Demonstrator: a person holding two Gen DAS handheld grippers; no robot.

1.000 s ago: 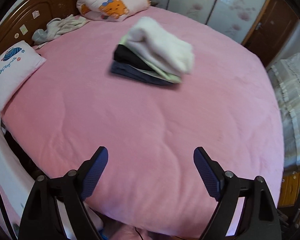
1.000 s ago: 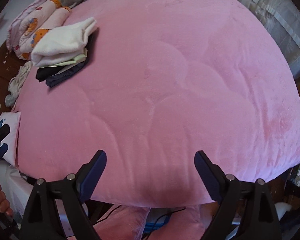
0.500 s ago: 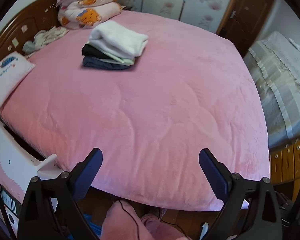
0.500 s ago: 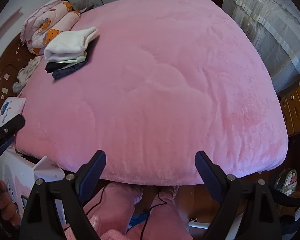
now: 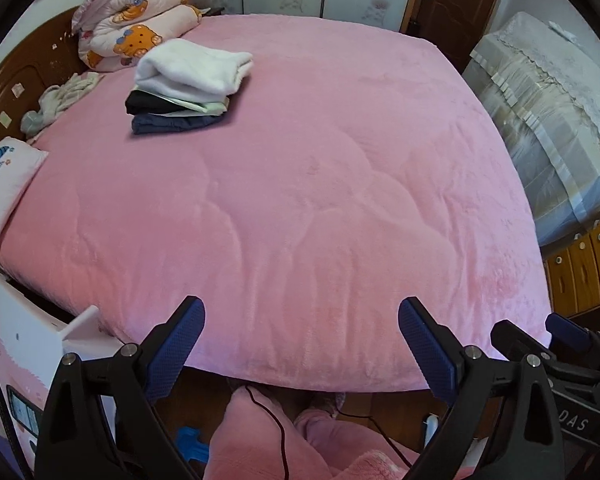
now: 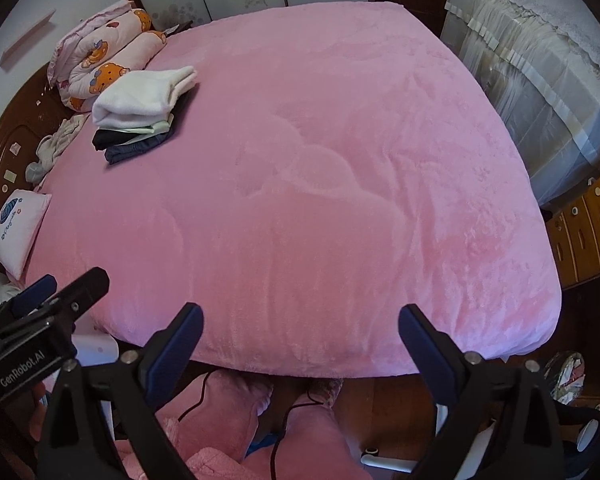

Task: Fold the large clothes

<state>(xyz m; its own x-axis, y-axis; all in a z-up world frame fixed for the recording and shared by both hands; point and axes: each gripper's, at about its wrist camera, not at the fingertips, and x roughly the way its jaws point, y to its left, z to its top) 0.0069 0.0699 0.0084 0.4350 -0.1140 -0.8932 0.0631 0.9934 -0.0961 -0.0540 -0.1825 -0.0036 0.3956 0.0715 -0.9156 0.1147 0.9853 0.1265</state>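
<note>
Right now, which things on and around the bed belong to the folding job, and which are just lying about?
Part of the job:
- stack of folded clothes, white piece on top
- left gripper, empty
- right gripper, jaws opening, empty

Just lying about:
- rolled cartoon quilt
- small pink pillow
- crumpled pale cloth by the headboard
- covered furniture

Soft, even daylight, both views sharp, strong fisheye bending and black vignette at the corners
</note>
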